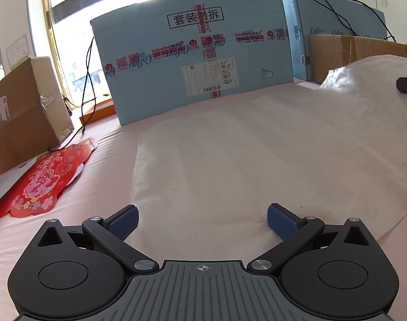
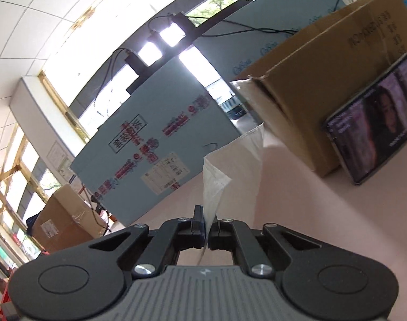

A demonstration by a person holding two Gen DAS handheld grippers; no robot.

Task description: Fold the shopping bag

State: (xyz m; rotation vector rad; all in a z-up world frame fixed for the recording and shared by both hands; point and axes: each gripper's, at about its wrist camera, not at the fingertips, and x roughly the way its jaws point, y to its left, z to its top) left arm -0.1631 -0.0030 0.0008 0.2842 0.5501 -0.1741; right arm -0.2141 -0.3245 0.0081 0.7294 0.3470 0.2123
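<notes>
A white non-woven shopping bag [image 1: 256, 160] lies spread on the pink table cover [image 1: 56, 240], its right side lifted off the surface. My left gripper [image 1: 202, 220] is open and empty, low over the bag's near edge, with blue pads [image 1: 123, 222] on either side. My right gripper [image 2: 207, 227] is shut on a raised edge of the bag [image 2: 230, 171] and holds it up, tilted. A dark tip of the right gripper [image 1: 406, 84] shows at the far right in the left wrist view.
A large light-blue carton [image 1: 198, 61] stands behind the bag. Brown cardboard boxes stand at the left [image 1: 21, 115] and right [image 2: 323, 80]. A red paper cutout [image 1: 45, 179] lies at the left. A phone [image 2: 374, 123] leans on the right box. Black cables hang behind.
</notes>
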